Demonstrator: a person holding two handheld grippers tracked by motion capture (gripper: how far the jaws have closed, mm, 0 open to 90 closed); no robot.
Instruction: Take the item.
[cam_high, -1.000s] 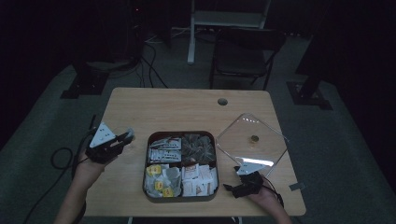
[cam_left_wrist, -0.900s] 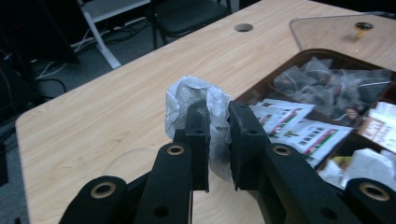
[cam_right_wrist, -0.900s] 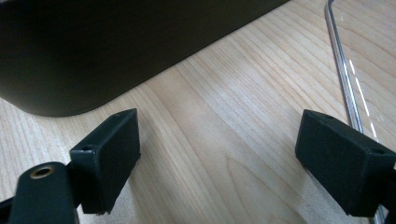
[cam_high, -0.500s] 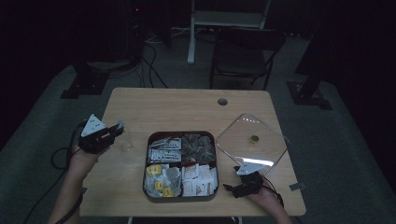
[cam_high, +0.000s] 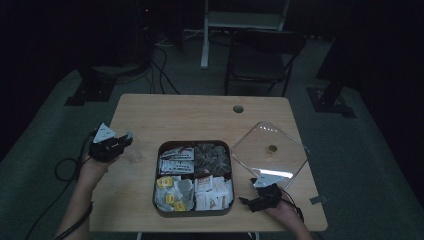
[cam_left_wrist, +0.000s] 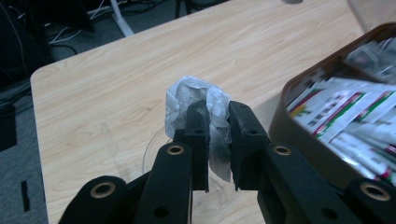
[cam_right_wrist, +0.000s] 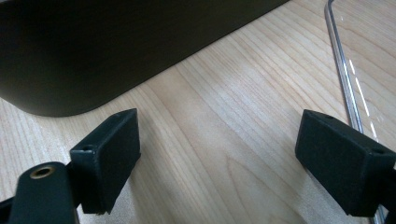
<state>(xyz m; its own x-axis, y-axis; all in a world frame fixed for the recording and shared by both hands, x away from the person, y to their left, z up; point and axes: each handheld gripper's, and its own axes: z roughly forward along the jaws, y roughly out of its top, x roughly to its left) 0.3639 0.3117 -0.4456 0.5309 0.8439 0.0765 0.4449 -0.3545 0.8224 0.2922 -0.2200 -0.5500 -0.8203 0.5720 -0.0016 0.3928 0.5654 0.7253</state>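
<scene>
On the light wooden table (cam_high: 200, 117), a dark rounded-square tray with four compartments (cam_high: 194, 214) sits near the person's edge, its sections filled with paper sachets and tea bags: white packets with red and green print at the far left, dark mesh bags at the far right, yellow-labelled bags at the near left and white packets at the near right. Just right of the tray lies a clear square lid (cam_high: 270, 150), turned like a diamond, with a small brass-coloured knob at its middle. At the table's left side the left gripper (cam_high: 120, 142) hangs above a clear glass cup (cam_high: 134, 156), whose thin rim also shows under the jaws in the left gripper view. Its black jaws are clamped tight on a crumpled white tea bag with dark contents (cam_left_wrist: 201, 105), which bulges up above the pads and hangs between them. Near the front right corner, the right gripper (cam_high: 246, 202) rests low over the wood with its jaws spread wide and nothing between them, the tray's dark wall just ahead and the lid's edge beside one jaw.
</scene>
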